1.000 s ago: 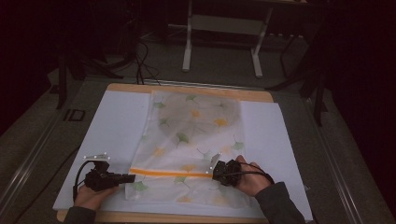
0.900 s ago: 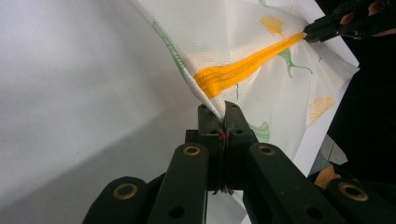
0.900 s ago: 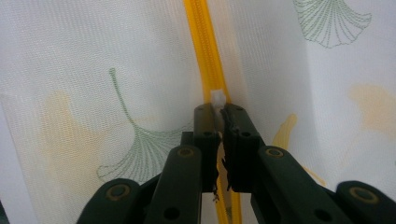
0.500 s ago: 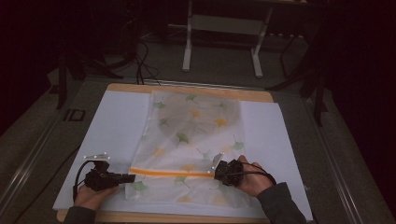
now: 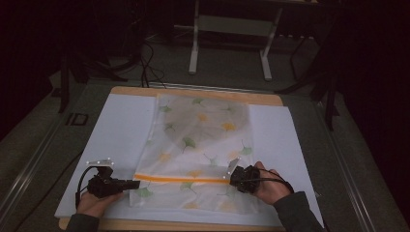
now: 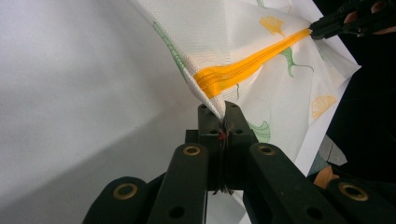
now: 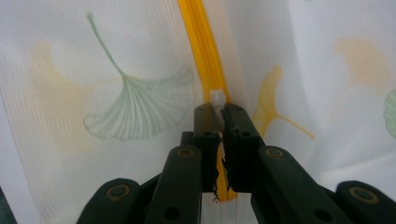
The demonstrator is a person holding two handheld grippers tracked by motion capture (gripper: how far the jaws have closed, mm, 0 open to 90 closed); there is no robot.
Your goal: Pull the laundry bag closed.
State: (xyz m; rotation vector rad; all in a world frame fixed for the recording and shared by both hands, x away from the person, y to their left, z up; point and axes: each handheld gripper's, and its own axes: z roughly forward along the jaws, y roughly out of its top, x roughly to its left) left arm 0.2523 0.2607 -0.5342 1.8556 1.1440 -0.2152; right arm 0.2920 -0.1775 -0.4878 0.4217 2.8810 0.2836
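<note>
I have both grippers clamped on the bag's (image 5: 203, 145) orange zipper (image 5: 181, 178) near the table's (image 5: 193, 92) front edge: left gripper (image 5: 131, 184) at its left end, right gripper (image 5: 232, 178) on the slider (image 7: 217, 98).

Both grippers, left gripper (image 5: 129, 183) and right gripper (image 5: 231, 176): black two-jaw bodies, brass-ringed pivot holes, black trailing cables, grey three-cornered top plates; dark grey sleeves.

No readable text, label, brand, number or sign can be made out on anything; only printed ginkgo leaves are seen.
</note>
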